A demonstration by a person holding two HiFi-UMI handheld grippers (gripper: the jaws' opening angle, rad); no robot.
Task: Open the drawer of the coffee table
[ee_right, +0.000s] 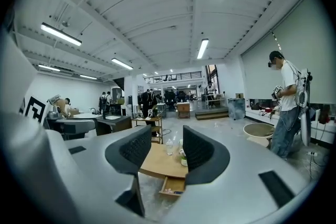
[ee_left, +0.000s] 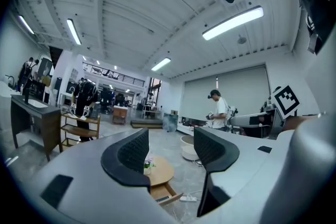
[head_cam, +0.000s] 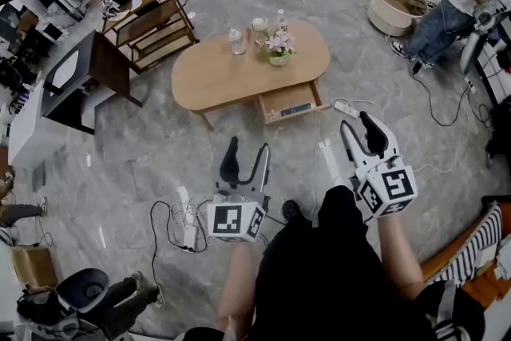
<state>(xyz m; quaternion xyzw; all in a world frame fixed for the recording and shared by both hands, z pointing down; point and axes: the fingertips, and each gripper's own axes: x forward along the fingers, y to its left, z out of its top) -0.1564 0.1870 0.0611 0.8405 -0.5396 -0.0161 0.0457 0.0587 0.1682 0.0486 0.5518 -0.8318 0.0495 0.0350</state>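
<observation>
Both grippers are hanging in the air in front of the person, well apart from the table and touching nothing. The left gripper [head_cam: 248, 149] is showing its jaws spread, with only open floor and the far-off table between them, and the right gripper [head_cam: 357, 124] is likewise spread and empty, both pointing roughly level toward the table.

The drawer [head_cam: 291, 102] is sitting under the near long edge of the tabletop, toward its right end in the head view, and it is standing pulled out from the table [head_cam: 211, 76] so that its pale inside is showing. A small dark item is lying along its front wall (too small to tell what it is). On the tabletop, near the far edge, a flower pot [head_cam: 279, 49] and a few clear glasses or bottles are standing upright, and nothing there is looking disturbed.

Judging from this, the task is looking essentially done: the drawer is open and neither gripper is on it. Whether it is reaching its full travel cannot be told from here, so at most a further pull is remaining. A power strip [head_cam: 346, 107] is lying on the floor just beside the drawer's right corner, with its cord trailing toward the person, which could be getting underfoot on any new approach.
</observation>
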